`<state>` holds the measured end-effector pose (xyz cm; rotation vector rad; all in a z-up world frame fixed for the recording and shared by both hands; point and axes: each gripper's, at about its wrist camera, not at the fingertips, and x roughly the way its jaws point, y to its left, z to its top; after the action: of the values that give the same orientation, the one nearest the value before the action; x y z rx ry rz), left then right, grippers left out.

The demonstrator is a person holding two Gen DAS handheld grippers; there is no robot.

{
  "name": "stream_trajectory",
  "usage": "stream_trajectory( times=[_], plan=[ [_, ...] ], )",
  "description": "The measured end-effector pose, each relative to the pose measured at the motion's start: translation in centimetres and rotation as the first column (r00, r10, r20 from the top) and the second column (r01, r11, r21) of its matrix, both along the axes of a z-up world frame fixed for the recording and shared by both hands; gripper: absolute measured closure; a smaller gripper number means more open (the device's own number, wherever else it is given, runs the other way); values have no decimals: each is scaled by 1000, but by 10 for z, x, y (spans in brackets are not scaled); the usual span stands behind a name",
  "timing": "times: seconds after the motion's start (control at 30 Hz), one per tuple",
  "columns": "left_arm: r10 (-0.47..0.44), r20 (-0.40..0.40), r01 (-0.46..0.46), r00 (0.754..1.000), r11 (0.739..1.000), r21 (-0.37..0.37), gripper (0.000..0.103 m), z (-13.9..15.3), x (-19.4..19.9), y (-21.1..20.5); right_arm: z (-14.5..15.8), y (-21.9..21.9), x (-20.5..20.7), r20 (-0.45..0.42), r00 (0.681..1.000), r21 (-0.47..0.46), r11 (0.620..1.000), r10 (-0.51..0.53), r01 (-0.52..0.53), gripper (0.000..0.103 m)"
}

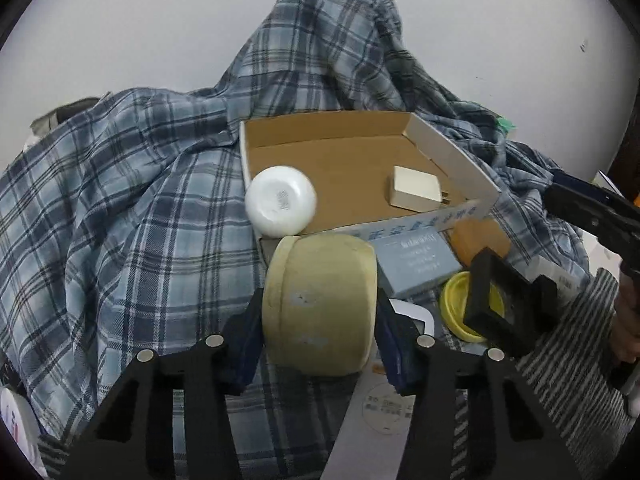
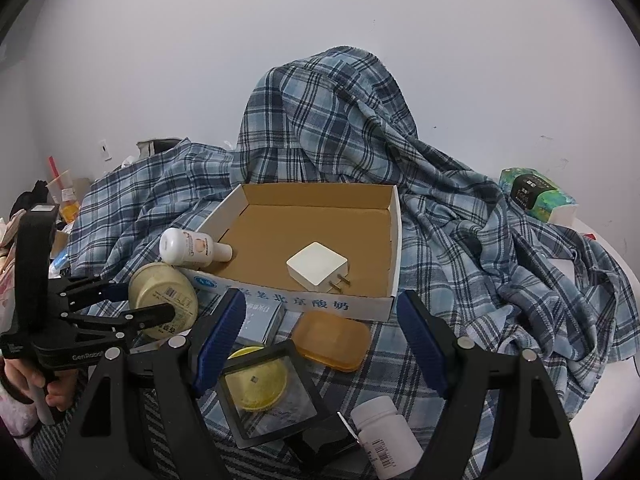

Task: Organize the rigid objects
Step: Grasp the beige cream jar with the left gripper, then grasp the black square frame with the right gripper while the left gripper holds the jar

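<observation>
My left gripper (image 1: 319, 320) is shut on a cream round jar (image 1: 320, 304), held just in front of the open cardboard box (image 1: 452, 148); it also shows in the right wrist view (image 2: 164, 300). In the box lie a white charger (image 1: 416, 194) and a white bottle (image 1: 280, 200) at its left corner. My right gripper (image 2: 324, 328) is open and empty above an orange soap case (image 2: 332, 338), a black-framed square case (image 2: 272, 392) and a yellow lid (image 2: 256, 384). The box (image 2: 394, 248) with charger (image 2: 318, 268) and bottle (image 2: 192, 246) lies ahead.
A plaid shirt (image 2: 340, 120) is heaped behind and around the box. A grey small box (image 1: 416, 262) lies by the box front. A white pill bottle (image 2: 384, 432) lies near my right gripper. A green tissue pack (image 2: 536, 192) sits far right. Clutter stands at far left (image 2: 64, 196).
</observation>
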<state>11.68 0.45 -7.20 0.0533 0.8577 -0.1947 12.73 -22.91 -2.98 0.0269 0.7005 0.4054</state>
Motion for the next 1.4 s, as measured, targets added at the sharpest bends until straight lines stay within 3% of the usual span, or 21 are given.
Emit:
stream_trajectory(
  times=[0.2, 0.43, 0.57, 0.87, 0.97, 1.1, 1.23, 1.4],
  plan=[
    [-38, 163, 41, 986, 999, -16, 51, 23, -23, -5, -2, 4, 0, -14, 1000, 5, 1000, 27, -27, 26],
    [-46, 352, 39, 935, 999, 27, 52, 39, -49, -13, -21, 28, 0, -133, 975, -19, 983, 179, -183, 24],
    [-31, 360, 29, 932, 1000, 11, 53, 42, -49, -9, -39, 37, 4, -234, 942, -4, 968, 242, -250, 23],
    [-34, 369, 32, 929, 999, 11, 53, 42, -52, -11, -58, 51, 4, -292, 919, -75, 952, 265, -298, 26],
    [-37, 374, 34, 927, 999, 14, 53, 42, -54, -12, -52, 48, 1, -245, 939, -83, 960, 242, -269, 31],
    [-44, 394, 42, 918, 999, 14, 53, 44, -58, -12, -23, 34, -11, -74, 974, -9, 976, 214, -215, 32],
    [-43, 404, 36, 914, 999, 24, 53, 46, -60, -13, -2, 22, -25, 90, 988, -6, 992, 125, -125, 32],
    [-17, 418, 13, 908, 1000, 13, 53, 48, -62, -8, 5, 15, -28, 138, 986, 1, 996, 91, -92, 32]
  ],
)
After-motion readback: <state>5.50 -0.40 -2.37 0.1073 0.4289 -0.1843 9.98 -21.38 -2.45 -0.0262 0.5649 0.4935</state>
